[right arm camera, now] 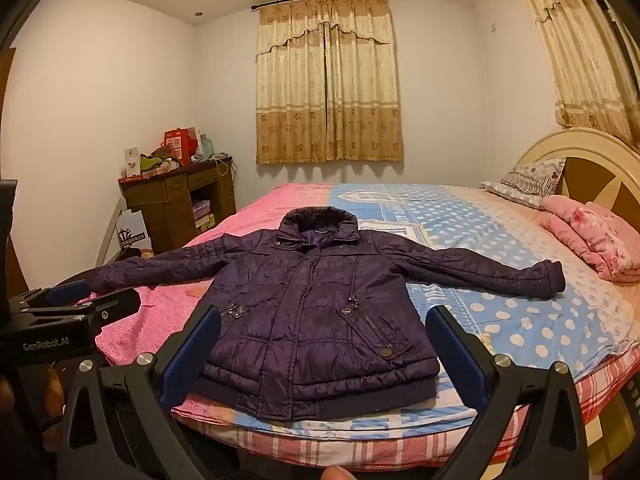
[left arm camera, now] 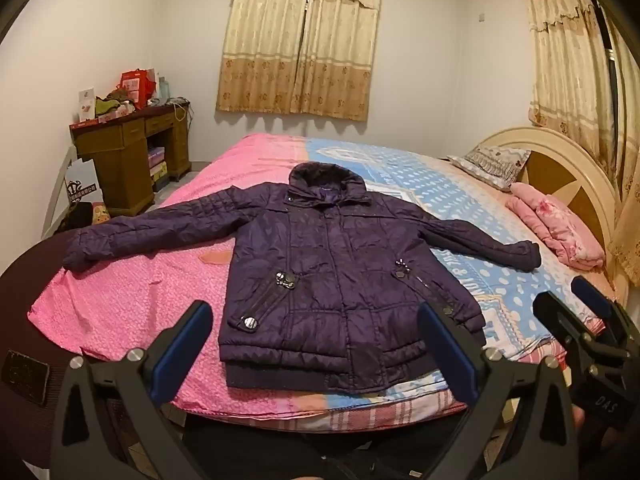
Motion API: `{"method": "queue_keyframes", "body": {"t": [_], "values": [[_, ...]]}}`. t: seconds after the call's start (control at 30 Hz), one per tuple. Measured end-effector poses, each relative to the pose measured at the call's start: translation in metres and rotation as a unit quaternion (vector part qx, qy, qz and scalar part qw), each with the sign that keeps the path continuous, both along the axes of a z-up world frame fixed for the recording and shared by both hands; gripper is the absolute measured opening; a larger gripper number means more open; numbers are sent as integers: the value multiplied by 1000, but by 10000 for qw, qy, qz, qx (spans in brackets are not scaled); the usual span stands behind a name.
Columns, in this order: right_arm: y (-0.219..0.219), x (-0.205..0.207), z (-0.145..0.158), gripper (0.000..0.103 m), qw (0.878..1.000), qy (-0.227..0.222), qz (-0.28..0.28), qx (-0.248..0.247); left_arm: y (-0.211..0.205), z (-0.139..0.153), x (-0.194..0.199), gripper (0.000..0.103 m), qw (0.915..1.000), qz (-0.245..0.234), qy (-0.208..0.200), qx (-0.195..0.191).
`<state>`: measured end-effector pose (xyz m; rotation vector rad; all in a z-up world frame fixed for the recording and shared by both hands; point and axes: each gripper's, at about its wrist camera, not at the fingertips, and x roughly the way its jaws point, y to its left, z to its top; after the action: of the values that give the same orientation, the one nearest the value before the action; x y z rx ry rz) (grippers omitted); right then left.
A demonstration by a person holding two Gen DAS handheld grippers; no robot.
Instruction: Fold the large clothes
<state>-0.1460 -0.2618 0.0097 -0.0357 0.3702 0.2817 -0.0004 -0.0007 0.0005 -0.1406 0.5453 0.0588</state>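
A dark purple quilted puffer jacket (left arm camera: 340, 280) with a ribbed hem and metal snaps lies flat, front up, sleeves spread wide, near the foot edge of a bed (left arm camera: 132, 304) under a pink and blue dotted cotton sheet. The left gripper (left arm camera: 316, 350) and right gripper (right arm camera: 324, 354), black with blue padded fingers, both hover spread wide and empty just short of the hem.

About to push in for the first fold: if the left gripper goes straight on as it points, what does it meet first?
Probably the purple jacket, near its hem, lying flat on the bed. The left gripper is open and empty; depth is uncertain.
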Motion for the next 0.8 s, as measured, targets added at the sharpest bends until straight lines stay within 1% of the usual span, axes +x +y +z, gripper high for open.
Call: {"method": "queue_keyframes", "body": {"t": [0.27,0.3,0.57,0.7,0.8], "values": [[1,2,1,102,10000,13,-7,-45,-7,1,1,103,9998,105,-71,136],[2,2,1,102,10000,14,-8,-49,2,2,-2,103,10000,27,-24,-60],[-1,4,1,102,10000,49,11,-4,2,2,-2,103,10000,35,-31,-66],[1,4,-7,102,10000,67,23,-14,2,4,-2,103,10000,42,-30,-64],[0,5,-7,102,10000,73,19,-8,4,4,-1,103,9999,69,-47,-70]]}}
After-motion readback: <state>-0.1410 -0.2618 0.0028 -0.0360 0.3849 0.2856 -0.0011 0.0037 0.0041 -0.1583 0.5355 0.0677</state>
